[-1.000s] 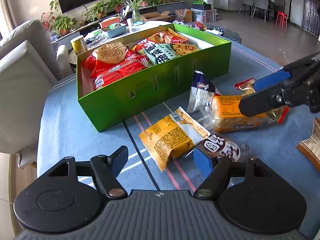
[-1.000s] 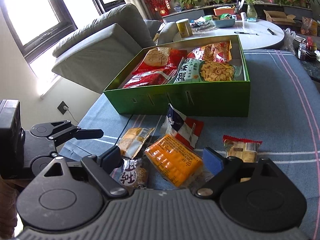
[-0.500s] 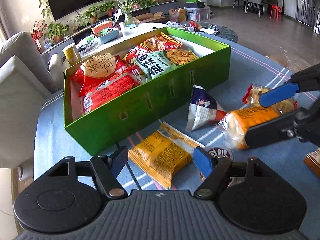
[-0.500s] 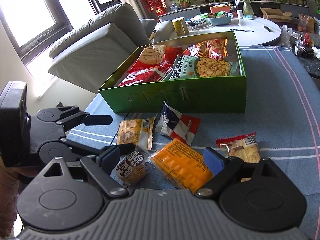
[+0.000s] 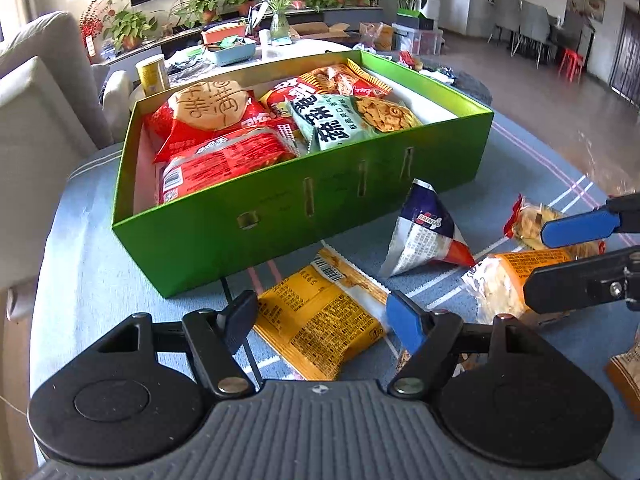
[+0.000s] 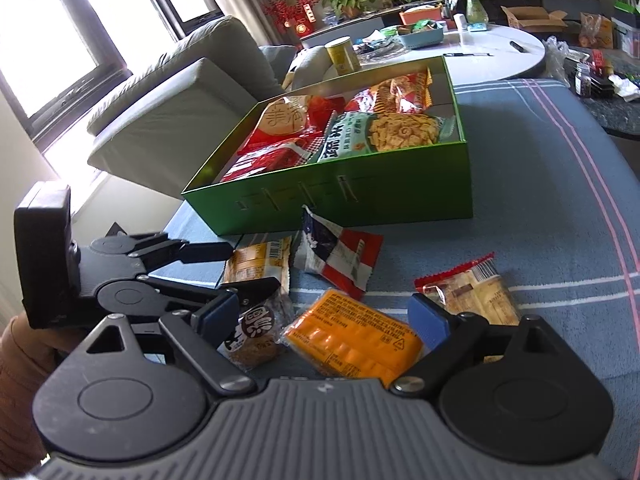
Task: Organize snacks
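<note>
A green box (image 5: 280, 216) (image 6: 400, 196) holds several snack bags. Loose snacks lie on the blue cloth in front of it. My left gripper (image 5: 320, 312) is open, its jaws straddling a yellow packet (image 5: 320, 316) (image 6: 256, 260). My right gripper (image 6: 320, 320) is open, its jaws around an orange cracker pack (image 6: 356, 336) (image 5: 516, 276). A blue, white and red bag (image 5: 424, 232) (image 6: 336, 256) lies between them, and a red-edged biscuit pack (image 6: 472, 292) (image 5: 532, 220) to the right. A small round brown snack (image 6: 256, 332) sits by the right gripper's left finger.
A grey sofa (image 6: 172, 112) stands left of the table. A white round table (image 6: 500, 52) with a yellow can (image 6: 342, 56) and clutter stands behind the box. Another brown packet (image 5: 628, 372) lies at the right edge. The left gripper's body (image 6: 80, 280) is close on the right gripper's left.
My left gripper moved forward and left over the yellow packet, closer to the box. My right gripper lowered around the orange pack. Both stay open.
</note>
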